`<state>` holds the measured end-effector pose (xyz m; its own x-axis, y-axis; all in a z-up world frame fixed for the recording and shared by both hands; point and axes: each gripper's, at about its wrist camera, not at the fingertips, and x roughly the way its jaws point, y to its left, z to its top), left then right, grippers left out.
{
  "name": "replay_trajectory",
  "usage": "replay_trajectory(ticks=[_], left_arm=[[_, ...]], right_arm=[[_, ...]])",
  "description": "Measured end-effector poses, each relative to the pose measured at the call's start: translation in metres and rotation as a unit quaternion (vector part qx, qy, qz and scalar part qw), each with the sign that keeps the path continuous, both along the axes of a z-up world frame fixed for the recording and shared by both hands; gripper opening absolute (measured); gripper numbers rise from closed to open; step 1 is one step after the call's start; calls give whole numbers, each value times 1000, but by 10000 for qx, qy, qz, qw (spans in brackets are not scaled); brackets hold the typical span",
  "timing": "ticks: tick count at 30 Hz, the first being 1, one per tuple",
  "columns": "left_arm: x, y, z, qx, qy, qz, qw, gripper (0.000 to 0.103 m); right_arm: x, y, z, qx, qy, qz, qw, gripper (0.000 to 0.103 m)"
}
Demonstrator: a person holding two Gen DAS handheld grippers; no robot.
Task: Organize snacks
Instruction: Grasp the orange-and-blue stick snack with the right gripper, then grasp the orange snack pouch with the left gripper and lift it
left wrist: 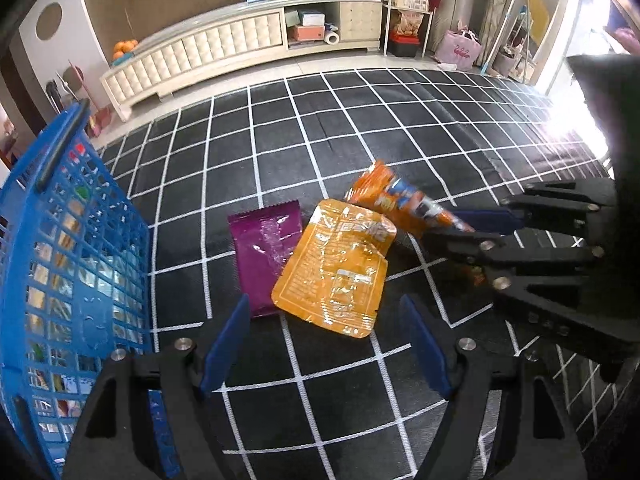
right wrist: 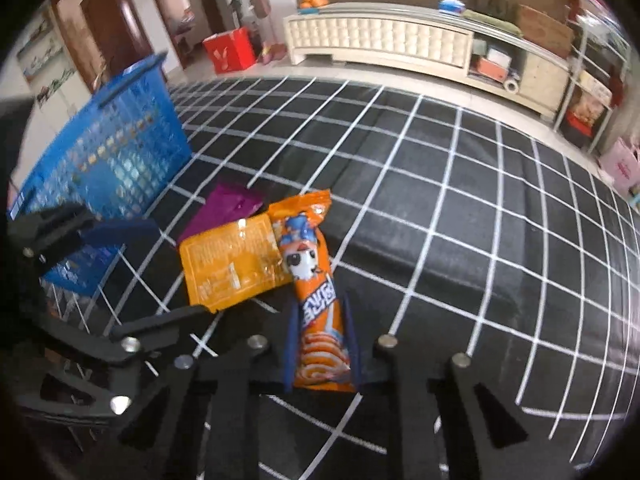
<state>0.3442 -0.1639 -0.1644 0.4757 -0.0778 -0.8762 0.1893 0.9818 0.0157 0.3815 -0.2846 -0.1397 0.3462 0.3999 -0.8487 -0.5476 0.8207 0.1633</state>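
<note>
On the checked mat: pick-up step in hand.
Right gripper clamps the orange cartoon packet; left gripper gapes, empty, above the yellow pouch. Next, I judge: carry to the blue basket.

- A living room in a home is shown.
- A long cream cabinet with quilted doors is set against a brown wall, oranges piled at one end.
- Boxes and tissue packs are kept in its open shelves.
- A white wire rack of household goods is seen beside it.
- A wooden doorway is seen.
- The tiled floor is covered by a black mat with a white grid.
</note>
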Motion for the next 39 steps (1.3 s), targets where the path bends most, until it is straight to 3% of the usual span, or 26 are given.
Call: replay_trajectory(ticks=[4, 11, 15, 19, 23, 31, 33, 36, 38, 39], left_arm=[[7, -4, 1, 118, 25, -36, 9999, 75], [23, -27, -9, 608, 267, -293, 9974, 75], [29, -40, -17, 908, 362, -579, 9935, 75], [38, -38, -25, 947, 484, -499, 9931, 74], [50, -38, -27, 731, 680, -530, 9936, 63], [60, -31, -22, 404, 960, -516, 9932, 53], [52, -30, -22, 346, 993, -606, 9926, 43], [47, -40, -26, 596, 949, -754, 9908, 28], [44, -42, -30, 507, 1005, -790, 9905, 16], [43, -44, -32, 540, 985, -792, 9905, 15]], right_arm=[[3, -12, 1, 322, 280, -311, 9986, 25], [5, -26, -7, 338, 454, -545, 9969, 25], [6, -32, -6, 394, 445, -617, 9963, 25], [4, -35, 0, 448, 367, -613, 9964, 25], [4, -39, 2, 502, 382, -660, 9958, 25], [4, -41, 2, 542, 403, -676, 9954, 25], [3, -39, 2, 514, 402, -647, 9958, 25], [3, -38, -1, 456, 419, -629, 9961, 25], [3, -38, -3, 424, 451, -641, 9960, 25], [3, -38, -4, 408, 460, -651, 9960, 25]])
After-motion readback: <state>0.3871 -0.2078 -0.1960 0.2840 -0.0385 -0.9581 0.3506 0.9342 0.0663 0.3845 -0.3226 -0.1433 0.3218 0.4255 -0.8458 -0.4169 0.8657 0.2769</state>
